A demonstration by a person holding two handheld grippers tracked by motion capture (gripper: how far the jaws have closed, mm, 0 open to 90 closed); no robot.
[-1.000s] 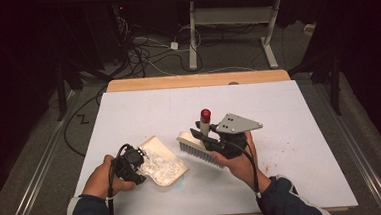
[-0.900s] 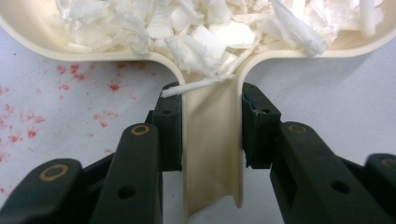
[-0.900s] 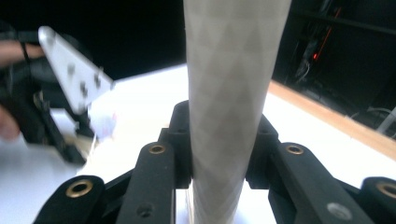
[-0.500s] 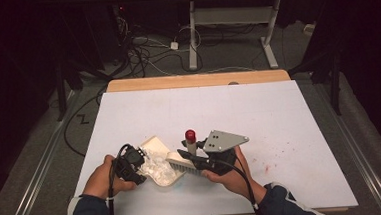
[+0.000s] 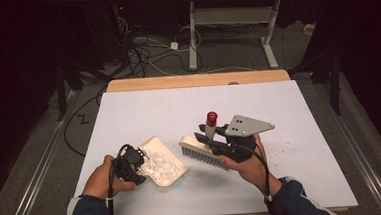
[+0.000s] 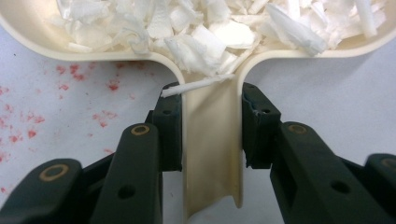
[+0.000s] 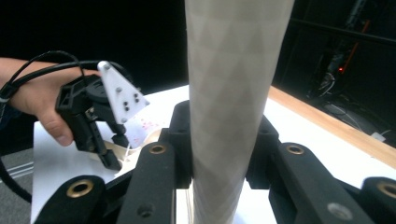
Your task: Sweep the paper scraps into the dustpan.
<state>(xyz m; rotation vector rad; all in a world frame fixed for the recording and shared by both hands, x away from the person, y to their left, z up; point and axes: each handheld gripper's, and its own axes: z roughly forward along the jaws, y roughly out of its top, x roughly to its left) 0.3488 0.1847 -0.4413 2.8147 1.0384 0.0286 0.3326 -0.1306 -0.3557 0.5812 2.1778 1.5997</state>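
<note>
The left gripper clamps the cream dustpan's handle — white paper scraps fill its tray. The right gripper grips the brush by its handle, bristles down beside the pan on the white table.

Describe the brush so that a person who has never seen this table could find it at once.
On the white table, look near the front edge, right of the cream dustpan full of white scraps. The brush is held there by the right gripper. Its pale handle ends in a red cap, and its row of bristles points down.

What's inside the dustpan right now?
White paper scraps fill the dustpan, seen in the left gripper view. They cover its floor, so whatever lies beneath them cannot be seen.
</note>
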